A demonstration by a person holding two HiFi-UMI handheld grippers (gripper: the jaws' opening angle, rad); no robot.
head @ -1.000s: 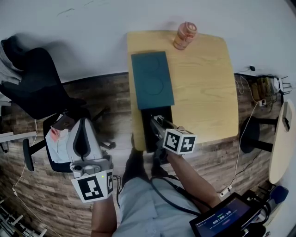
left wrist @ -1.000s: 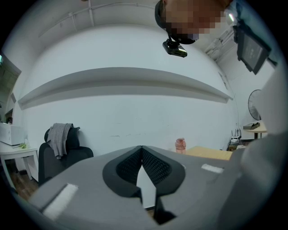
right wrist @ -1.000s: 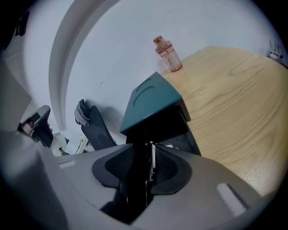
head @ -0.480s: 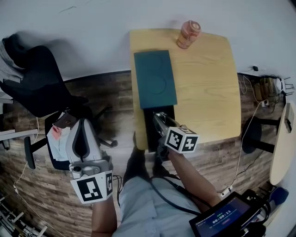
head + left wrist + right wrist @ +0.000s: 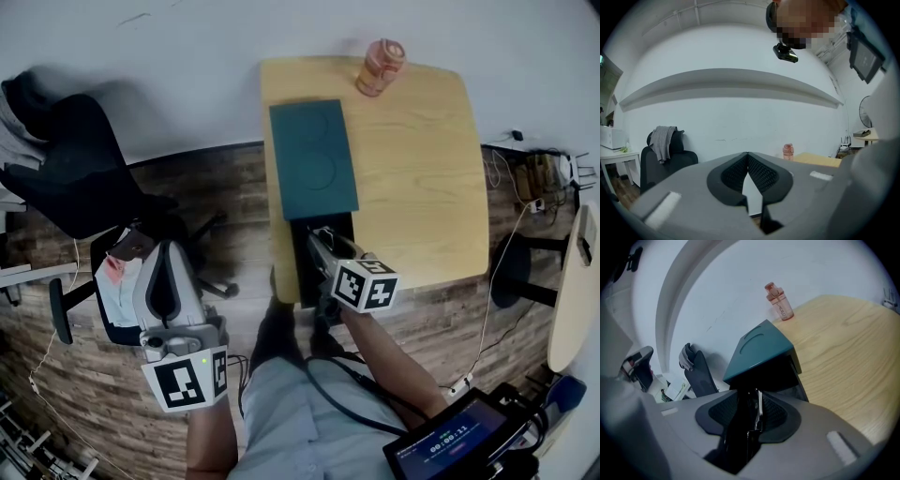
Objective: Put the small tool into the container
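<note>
A dark box-shaped container [image 5: 302, 267] sits on a light wooden table [image 5: 422, 169] directly ahead of the right gripper [image 5: 322, 244]. Its flat teal lid [image 5: 314, 159] is slid toward the far side, so the near end gapes open just beyond the jaw tips. Past the lid, at the table's far edge, stands a translucent pink plastic bottle [image 5: 379, 67]. Smooth bare tabletop lies to the right gripper's right, and the way from the jaws to the opening is unobstructed.

The small tool [image 5: 752, 416], a slim dark handle with a thin bright metal strip along it, is clamped between the right gripper's ribbed black pads. Its tip points into the shadowed mouth of the container. The jaws have just been opening slightly with the tool between them, and both pads are on it.

The left gripper [image 5: 167, 248], well off to the left of the table above the wood-plank floor [image 5: 234, 197], is closed and empty, its pad tips meeting. Ahead of it stand a black office chair [image 5: 661, 164] with a grey cloth [image 5: 663, 138] draped over the backrest, and a plain white wall [image 5: 740, 117].
</note>
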